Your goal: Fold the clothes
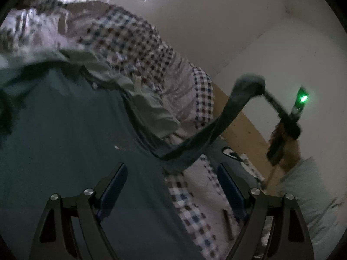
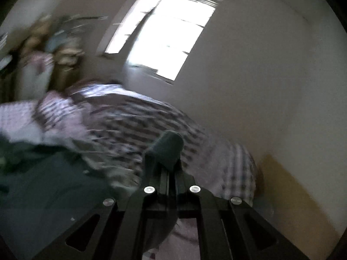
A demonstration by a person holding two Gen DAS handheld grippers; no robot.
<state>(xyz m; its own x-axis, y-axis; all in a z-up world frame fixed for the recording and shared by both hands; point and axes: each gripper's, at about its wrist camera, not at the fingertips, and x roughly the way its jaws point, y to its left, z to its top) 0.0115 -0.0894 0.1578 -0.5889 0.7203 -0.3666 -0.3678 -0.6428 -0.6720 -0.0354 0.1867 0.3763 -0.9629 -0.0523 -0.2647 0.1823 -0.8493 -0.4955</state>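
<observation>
Right gripper [image 2: 170, 160] pinching limp dark-teal garment [image 1: 54, 134], left gripper [image 1: 171, 186] wide, empty, checked bedding [image 1: 134, 41].

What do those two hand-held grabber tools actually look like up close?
Each is black metal. The left gripper has two angled arms with cut-out slots, round silver bolts and dark blue pads on the inner faces of its fingers. The right gripper has the same black frame and silver bolts; seen from the left camera, a green light glows on its body.
</observation>
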